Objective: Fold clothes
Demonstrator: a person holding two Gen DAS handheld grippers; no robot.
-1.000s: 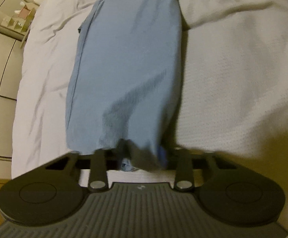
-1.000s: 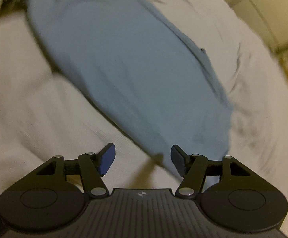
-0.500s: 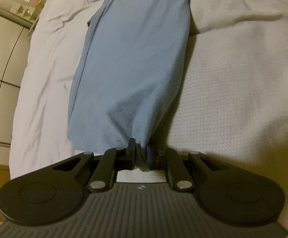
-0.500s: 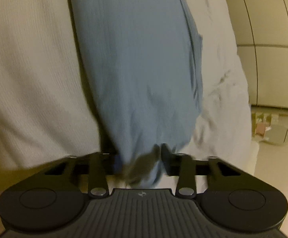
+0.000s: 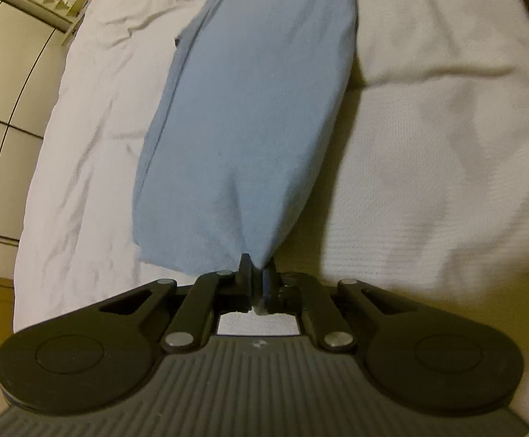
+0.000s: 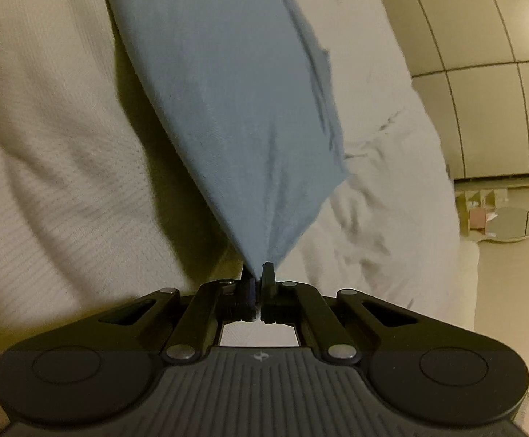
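Both pairs of fingers have come together since a second ago: the right gripper [image 6: 257, 276], whose fingers then stood spread short of the cloth, is now pinching a corner of the long pale-blue cotton garment [image 6: 235, 102], and the left gripper [image 5: 255, 273], which had the hem bunched loosely between spread fingers, is now pressed tight on the opposite end of the same garment [image 5: 250, 116]. From each pinch the fabric fans outward in taut creases, narrow at the fingers and widening away from them, so the ends look lifted clear while the middle lies along the bed. Under it lie a white waffle-weave blanket [image 5: 428, 153] on one side and a smooth, wrinkled white sheet [image 5: 82, 138] on the other (the garment runs roughly along the line where the two meet). Beyond the bed, cream panelled cupboard doors [image 6: 482, 73] and a small round mirror [image 6: 512, 224] on the floor show at the edge. With both ends secured, my judgement is that the grasping step is done and the fold itself, bringing one end over to the other, is what comes next
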